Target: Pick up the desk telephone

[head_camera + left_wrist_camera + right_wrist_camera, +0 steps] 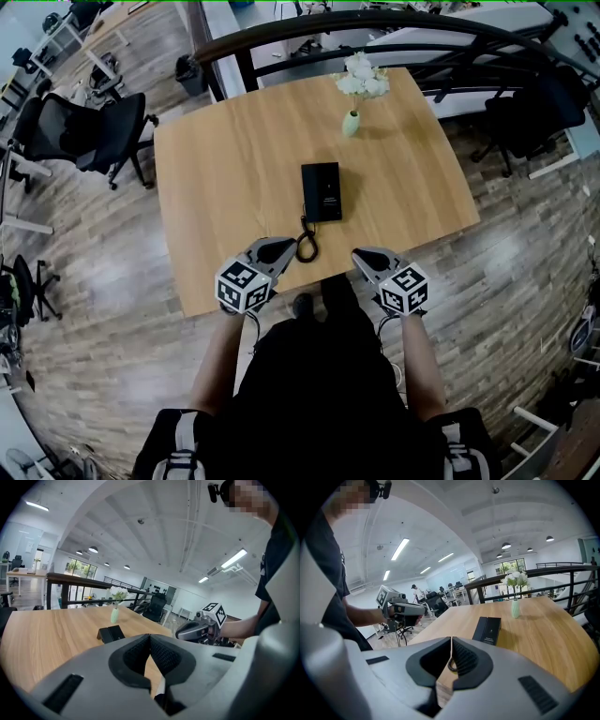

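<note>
A black desk telephone (321,191) lies flat in the middle of the wooden table (225,178), its coiled cord (307,242) trailing toward the near edge. In the left gripper view the telephone (110,633) lies ahead and left; in the right gripper view the telephone (488,629) lies ahead and right, with the cord (451,666) showing just past the jaws. My left gripper (280,249) hovers at the table's near edge, just left of the cord, shut and empty. My right gripper (365,257) is at the near edge right of the cord, also shut with nothing in it.
A pale green vase of white flowers (355,98) stands at the table's far side behind the telephone. A black office chair (89,131) is at the left, a dark railing (394,28) runs behind the table, and another chair (525,117) is at the right.
</note>
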